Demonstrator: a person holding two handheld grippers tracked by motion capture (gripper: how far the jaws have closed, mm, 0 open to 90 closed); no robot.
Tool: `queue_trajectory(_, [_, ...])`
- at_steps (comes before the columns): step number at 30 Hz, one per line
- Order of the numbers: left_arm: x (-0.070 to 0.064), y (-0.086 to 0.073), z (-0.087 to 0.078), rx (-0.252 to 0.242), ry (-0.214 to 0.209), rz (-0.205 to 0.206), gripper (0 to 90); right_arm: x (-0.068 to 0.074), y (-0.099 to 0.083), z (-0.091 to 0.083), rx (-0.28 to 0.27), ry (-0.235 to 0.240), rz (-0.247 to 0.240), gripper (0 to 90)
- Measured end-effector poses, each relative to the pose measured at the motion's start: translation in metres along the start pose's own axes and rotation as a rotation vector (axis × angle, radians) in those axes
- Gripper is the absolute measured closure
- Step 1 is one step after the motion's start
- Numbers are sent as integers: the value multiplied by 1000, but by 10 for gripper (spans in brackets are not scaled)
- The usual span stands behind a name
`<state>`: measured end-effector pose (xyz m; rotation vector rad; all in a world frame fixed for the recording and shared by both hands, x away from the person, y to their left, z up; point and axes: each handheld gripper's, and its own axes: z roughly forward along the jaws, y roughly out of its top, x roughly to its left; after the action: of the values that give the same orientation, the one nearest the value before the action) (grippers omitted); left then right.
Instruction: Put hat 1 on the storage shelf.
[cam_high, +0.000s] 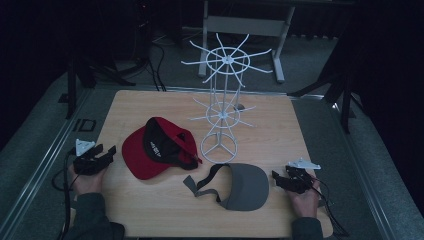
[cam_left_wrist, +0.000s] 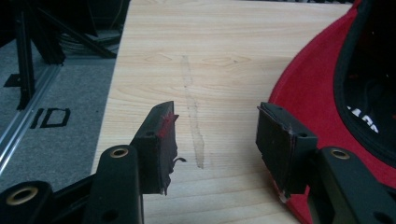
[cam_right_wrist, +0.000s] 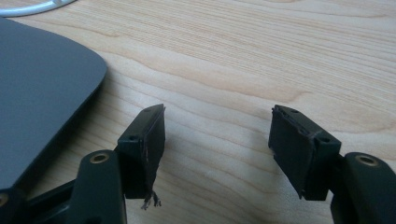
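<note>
- Dim room w/ black drapes all round; we work at a light wooden table, grey floor and metal rails on either side.
- White wire rack stands upright near the table's middle, two tiers of spokes on a ring base – prob. meant for hanging headwear, so it sits within reach of both hands.
- Red cap lies upside down, black lining up, left of the rack base and near our left side.
- Grey visor lies flat in front of the rack base, strap trailing to its left, bill toward our right hand.
- Left gripper rests low at the table's left edge, jaws spread wide w/ nothing between them; in the left gripper view the cap's red brim sits just beside the right jaw, not yet clasped.
- Right gripper rests near the front right, jaws likewise wide apart and empty; the right gripper view shows bare wood between them, visor bill just off to one side.
- Each tool is parked next to one item, so we judge each hand takes its nearest piece.
- Frayed bits hang off the pad – wear or thread, hard to tell in this light.
</note>
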<state>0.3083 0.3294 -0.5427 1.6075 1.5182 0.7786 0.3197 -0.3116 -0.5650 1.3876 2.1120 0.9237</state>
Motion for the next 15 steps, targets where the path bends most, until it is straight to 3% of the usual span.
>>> queue_trajectory(11, [-4, 5, -2, 6, -21, 22, 484, 2, -1, 1, -12, 1, -1, 347])
queue_trajectory(15, [-7, 13, -1, 21, -40, 49, 489, 2, -1, 1, -15, 4, -3, 346])
